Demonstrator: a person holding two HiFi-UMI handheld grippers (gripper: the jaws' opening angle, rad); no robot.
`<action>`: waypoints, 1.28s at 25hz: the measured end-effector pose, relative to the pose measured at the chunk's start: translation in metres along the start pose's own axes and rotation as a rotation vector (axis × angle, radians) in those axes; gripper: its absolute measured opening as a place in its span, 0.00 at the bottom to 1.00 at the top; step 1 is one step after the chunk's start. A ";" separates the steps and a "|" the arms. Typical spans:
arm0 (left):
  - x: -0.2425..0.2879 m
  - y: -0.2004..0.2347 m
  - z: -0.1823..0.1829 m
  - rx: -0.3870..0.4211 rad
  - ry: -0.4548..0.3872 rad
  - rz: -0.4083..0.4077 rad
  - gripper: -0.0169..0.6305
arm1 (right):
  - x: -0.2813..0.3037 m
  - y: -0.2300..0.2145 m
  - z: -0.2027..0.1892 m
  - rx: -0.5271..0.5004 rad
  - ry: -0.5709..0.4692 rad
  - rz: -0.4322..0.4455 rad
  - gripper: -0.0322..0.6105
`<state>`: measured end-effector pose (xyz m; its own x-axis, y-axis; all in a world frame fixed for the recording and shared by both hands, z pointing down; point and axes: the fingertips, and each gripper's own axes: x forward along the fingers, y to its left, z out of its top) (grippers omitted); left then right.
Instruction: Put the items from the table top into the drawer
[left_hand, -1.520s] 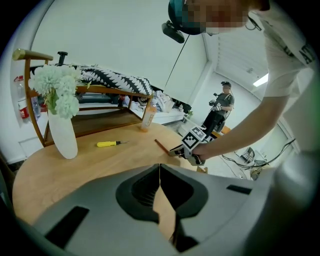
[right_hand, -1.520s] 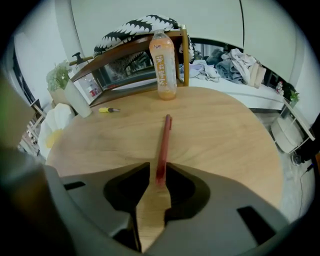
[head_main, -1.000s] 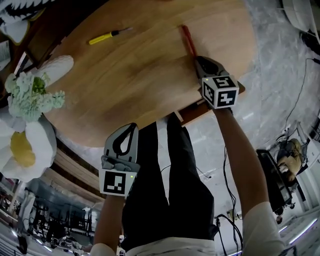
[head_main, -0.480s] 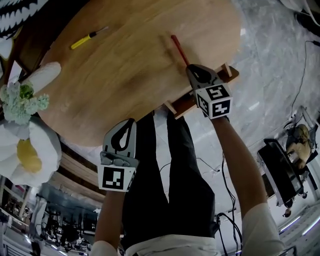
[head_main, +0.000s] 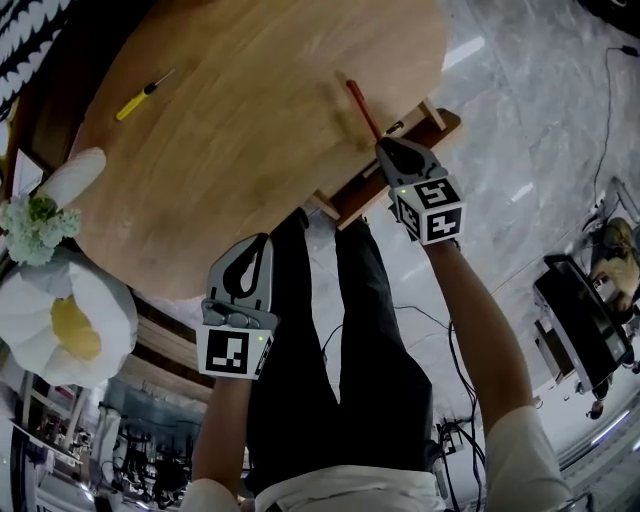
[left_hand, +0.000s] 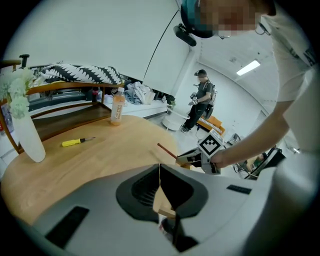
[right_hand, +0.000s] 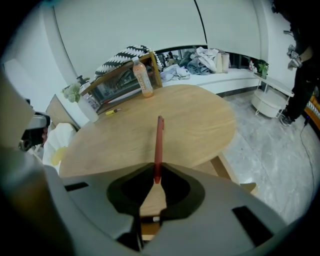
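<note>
the right claw (right_hand: 156, 181) is clamping a red pen (right_hand: 159, 145) by its end beside the open drawer (head_main: 440, 120), the pen jutting over the worktop (head_main: 230, 150). the left claw (left_hand: 160, 170) is hanging shut and empty off the worktop's edge. a yellow screwdriver (head_main: 135, 100) is lying far across. the orange bottle (right_hand: 143, 80) is showing no legible label.

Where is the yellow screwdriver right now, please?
In the head view the screwdriver lies on the table's far left part, near the vase and well apart from the pen.
</note>
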<state>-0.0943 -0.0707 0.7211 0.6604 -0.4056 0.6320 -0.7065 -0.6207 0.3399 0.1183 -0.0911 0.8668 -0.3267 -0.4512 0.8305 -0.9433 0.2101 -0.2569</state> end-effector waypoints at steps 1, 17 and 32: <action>0.004 -0.005 0.000 0.003 0.004 -0.006 0.06 | -0.004 -0.006 -0.005 0.015 -0.002 -0.007 0.14; 0.015 -0.040 -0.004 0.064 0.055 -0.086 0.06 | -0.049 -0.010 -0.099 0.277 0.011 -0.147 0.14; 0.021 -0.034 -0.023 0.063 0.094 -0.100 0.06 | -0.001 0.020 -0.132 0.339 0.147 -0.143 0.14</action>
<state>-0.0621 -0.0431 0.7388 0.6976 -0.2771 0.6608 -0.6193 -0.6970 0.3614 0.1079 0.0277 0.9258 -0.2017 -0.3214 0.9252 -0.9525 -0.1557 -0.2617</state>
